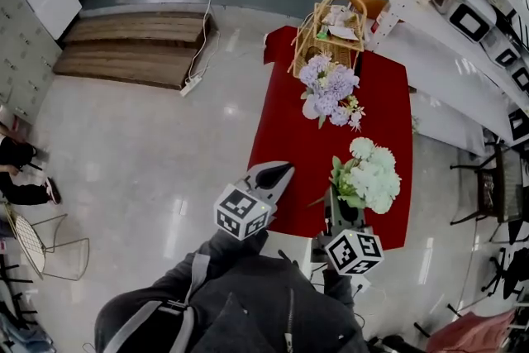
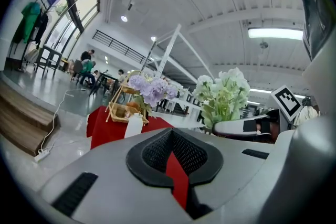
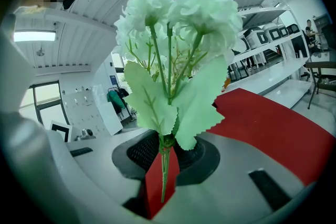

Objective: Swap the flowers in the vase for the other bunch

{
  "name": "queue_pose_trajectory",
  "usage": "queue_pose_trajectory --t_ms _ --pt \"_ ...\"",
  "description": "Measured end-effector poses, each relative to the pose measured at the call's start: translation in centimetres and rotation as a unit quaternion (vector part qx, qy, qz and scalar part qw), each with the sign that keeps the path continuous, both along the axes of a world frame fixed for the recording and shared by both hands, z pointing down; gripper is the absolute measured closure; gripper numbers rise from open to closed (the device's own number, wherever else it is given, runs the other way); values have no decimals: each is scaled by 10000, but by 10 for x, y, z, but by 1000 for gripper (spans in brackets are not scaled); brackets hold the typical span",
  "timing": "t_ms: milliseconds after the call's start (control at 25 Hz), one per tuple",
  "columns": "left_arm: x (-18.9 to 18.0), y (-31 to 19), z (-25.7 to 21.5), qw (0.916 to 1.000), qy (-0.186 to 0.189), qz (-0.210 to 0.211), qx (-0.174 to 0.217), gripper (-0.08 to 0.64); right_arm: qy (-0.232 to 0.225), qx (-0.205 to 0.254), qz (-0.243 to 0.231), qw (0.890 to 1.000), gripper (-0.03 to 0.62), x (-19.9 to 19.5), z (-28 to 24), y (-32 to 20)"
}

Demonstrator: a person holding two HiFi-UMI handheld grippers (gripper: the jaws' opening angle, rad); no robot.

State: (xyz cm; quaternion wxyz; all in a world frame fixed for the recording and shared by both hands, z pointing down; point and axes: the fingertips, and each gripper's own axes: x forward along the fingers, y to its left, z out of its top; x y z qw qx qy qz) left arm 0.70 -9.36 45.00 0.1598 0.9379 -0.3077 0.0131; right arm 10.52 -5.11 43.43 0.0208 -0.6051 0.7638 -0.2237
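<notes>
The person holds both grippers out roughly level and side by side at the near end of the red table. The left gripper is at the near left corner, its jaws pressed together with nothing between them. The right gripper is clamped on the thin green stems of the white bunch, whose stems are low in the jaws and whose heads point up and away. Farther along the cloth, the purple flowers stand in the white vase, with a wicker basket just behind.
</notes>
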Motion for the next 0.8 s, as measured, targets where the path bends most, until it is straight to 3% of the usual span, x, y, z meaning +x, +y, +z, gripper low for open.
queue_pose_trajectory --t_ms 320,800 --pt "12 -31 9 10000 11 42 -65 551 -54 -59 88 9999 518 14 6 -26" --pt "13 -32 27 9993 30 -51 -365 552 -153 -171 433 9988 520 44 3 -24"
